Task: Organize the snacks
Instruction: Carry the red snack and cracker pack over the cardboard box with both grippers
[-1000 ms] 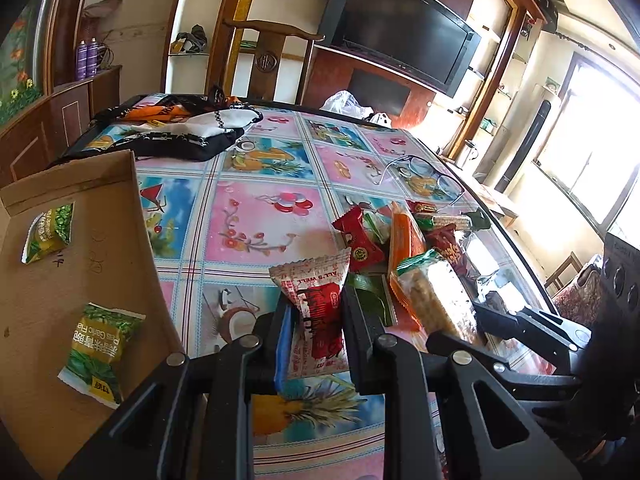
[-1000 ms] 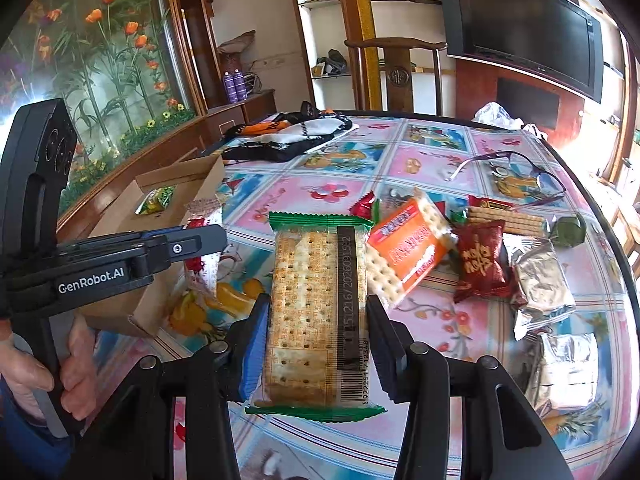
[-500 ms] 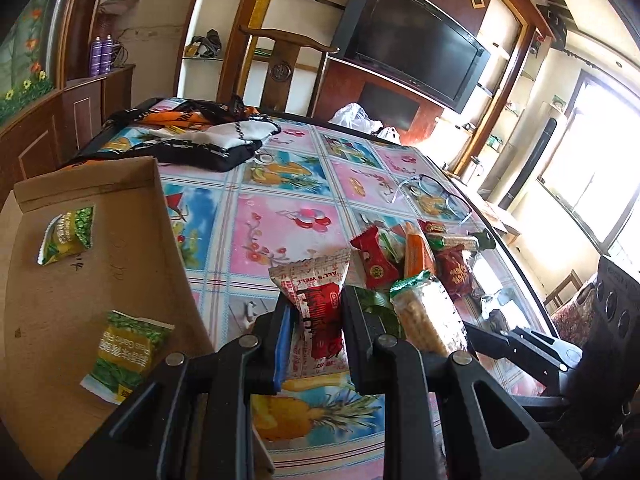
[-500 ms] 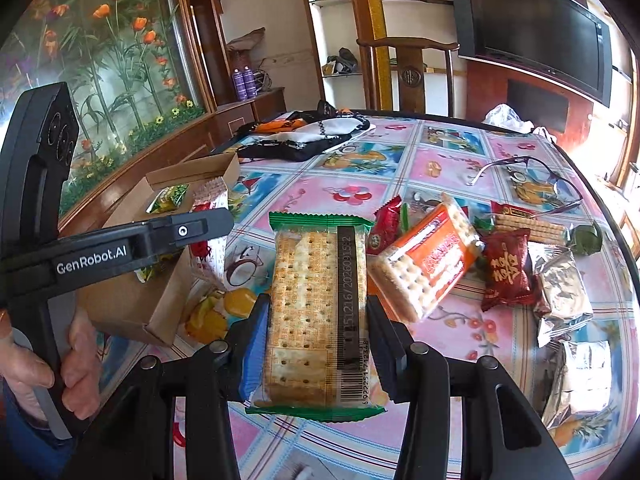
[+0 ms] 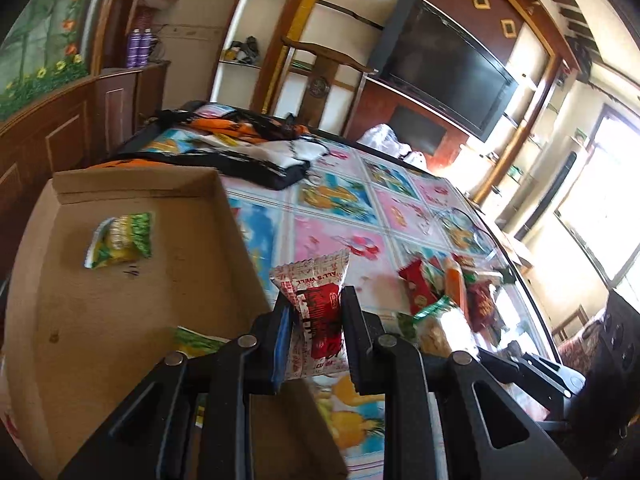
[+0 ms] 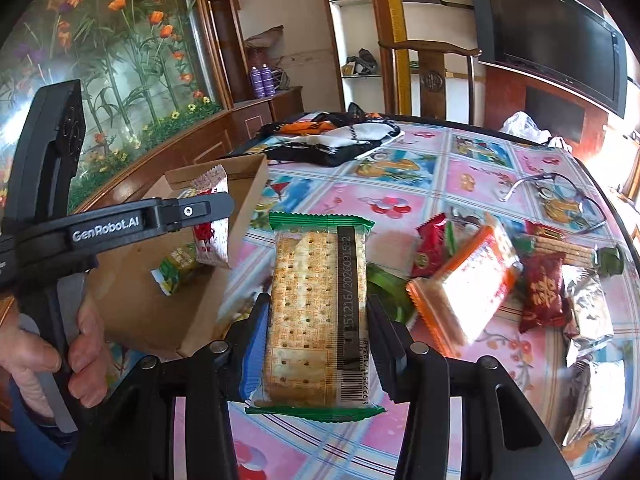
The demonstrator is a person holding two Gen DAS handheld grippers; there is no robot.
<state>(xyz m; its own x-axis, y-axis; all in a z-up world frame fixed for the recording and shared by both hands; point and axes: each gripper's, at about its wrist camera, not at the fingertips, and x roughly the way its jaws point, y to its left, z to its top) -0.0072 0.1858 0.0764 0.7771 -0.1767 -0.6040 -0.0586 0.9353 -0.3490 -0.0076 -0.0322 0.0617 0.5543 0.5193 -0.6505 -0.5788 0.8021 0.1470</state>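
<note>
The left gripper clamps a red-and-white snack packet between its fingers, held in the air at the right wall of the cardboard box, where two green packets already lie. The right gripper grips a green-edged cracker pack above the desk. A clean drop likely needs the packet carried well inside the wall and lowered before the fingers part, with the cracker pack waiting its turn

In left view the second green packet in the box is mostly hidden behind the jaws. Snack pile is blurred, labels unreadable. Foil packs cut by picture edge in right view.
</note>
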